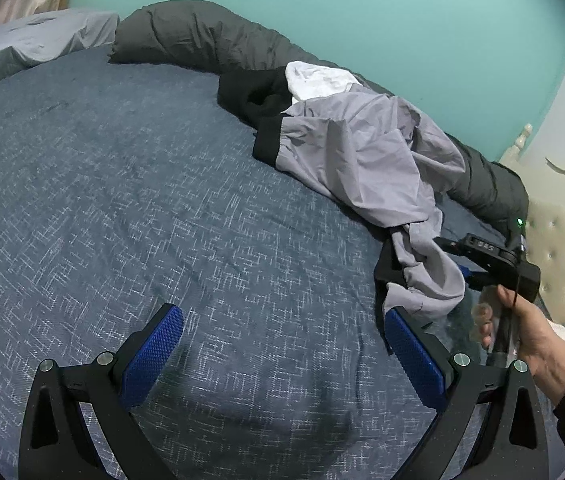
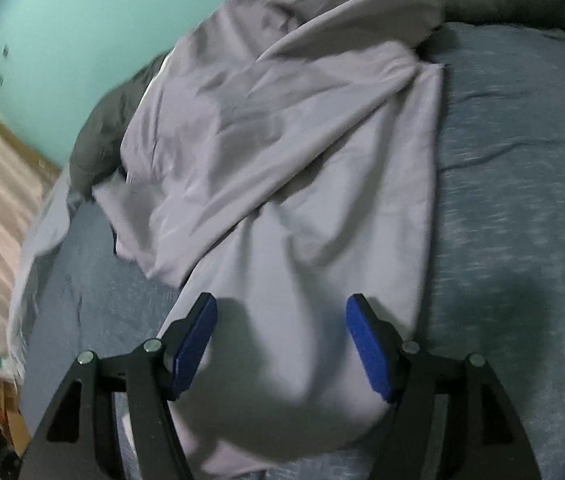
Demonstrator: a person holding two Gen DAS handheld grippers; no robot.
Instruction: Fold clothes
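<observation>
- The left gripper (image 1: pixel 282 356) is hovering low over the blue bedspread (image 1: pixel 122 200), its blue pads (image 1: pixel 152 356) standing wide apart with nothing between them.
- The right gripper (image 2: pixel 282 348) is sitting over the near end of the lilac-grey garment (image 2: pixel 282 168), fingers spread wide on either side of the cloth and not pinching it; the left wrist view is showing fabric draping across this tool's front.
- A person's hand (image 1: pixel 522 328) is gripping the right tool's handle, a dark sleeve covering the wrist.
- The garment is lying crumpled on the bedspread, just in front of the rolled dark duvet (image 1: pixel 202 36), with its black waistband (image 1: pixel 268 140) pointing toward the open middle.
- A black garment (image 1: pixel 254 92) and white cloth (image 1: pixel 318 78) are lying between the garment and the duvet.
- A broad stretch of bedspread beside the garment is lying bare.
</observation>
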